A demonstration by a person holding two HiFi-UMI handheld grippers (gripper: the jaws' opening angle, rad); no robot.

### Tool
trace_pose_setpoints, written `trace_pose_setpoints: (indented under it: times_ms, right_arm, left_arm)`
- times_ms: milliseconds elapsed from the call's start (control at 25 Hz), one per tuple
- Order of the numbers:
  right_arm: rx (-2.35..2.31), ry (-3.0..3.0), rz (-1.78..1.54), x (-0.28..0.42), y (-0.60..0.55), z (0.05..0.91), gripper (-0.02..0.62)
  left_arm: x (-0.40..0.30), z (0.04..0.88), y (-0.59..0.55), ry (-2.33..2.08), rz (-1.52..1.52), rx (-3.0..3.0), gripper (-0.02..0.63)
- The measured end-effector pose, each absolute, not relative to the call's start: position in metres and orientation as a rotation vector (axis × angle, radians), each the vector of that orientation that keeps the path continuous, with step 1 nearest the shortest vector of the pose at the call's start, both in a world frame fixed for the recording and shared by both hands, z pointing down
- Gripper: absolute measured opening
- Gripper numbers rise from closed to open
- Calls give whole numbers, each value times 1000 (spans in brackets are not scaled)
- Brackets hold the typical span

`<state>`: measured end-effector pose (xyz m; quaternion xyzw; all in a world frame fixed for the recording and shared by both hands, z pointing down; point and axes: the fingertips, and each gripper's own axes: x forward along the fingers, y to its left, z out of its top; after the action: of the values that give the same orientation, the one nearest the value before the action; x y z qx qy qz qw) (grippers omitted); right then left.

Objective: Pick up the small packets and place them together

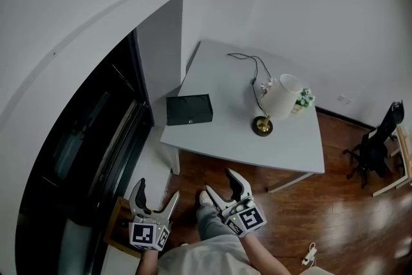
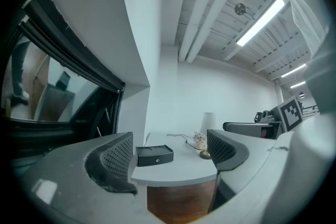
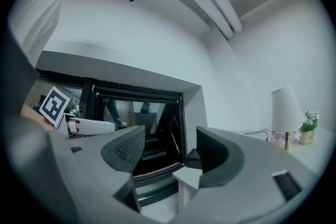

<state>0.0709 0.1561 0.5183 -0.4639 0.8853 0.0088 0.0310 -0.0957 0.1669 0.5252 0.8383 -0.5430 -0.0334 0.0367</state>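
Observation:
No small packets show in any view. My left gripper (image 1: pixel 158 193) is held low at the bottom left of the head view, in front of the white table (image 1: pixel 212 138), open with nothing between its fingers. Beside it, my right gripper (image 1: pixel 220 182) is also open and holds nothing, short of the table's near edge. In the left gripper view the open left gripper (image 2: pixel 168 152) frames a black box (image 2: pixel 155 155) lying on the table. The right gripper (image 3: pixel 170 147) in its own view points at a dark window, jaws apart.
On the table lie the black box (image 1: pixel 189 109), a white-shaded lamp (image 1: pixel 278 100) on a brass base, a black cable (image 1: pixel 248 61) and a small potted plant (image 1: pixel 304 100). A dark window (image 1: pixel 90 138) fills the left wall. A black chair (image 1: pixel 380 138) stands at the right on the wooden floor.

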Motion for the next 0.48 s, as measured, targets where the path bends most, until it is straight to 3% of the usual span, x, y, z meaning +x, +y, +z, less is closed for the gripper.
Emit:
trace_pose_setpoints:
  times_ms: [480]
  right_arm:
    - [-1236,2939,9,78,-38,525,304]
  left_arm:
    - [-61,506,-41,-1765,-131,2525,422]
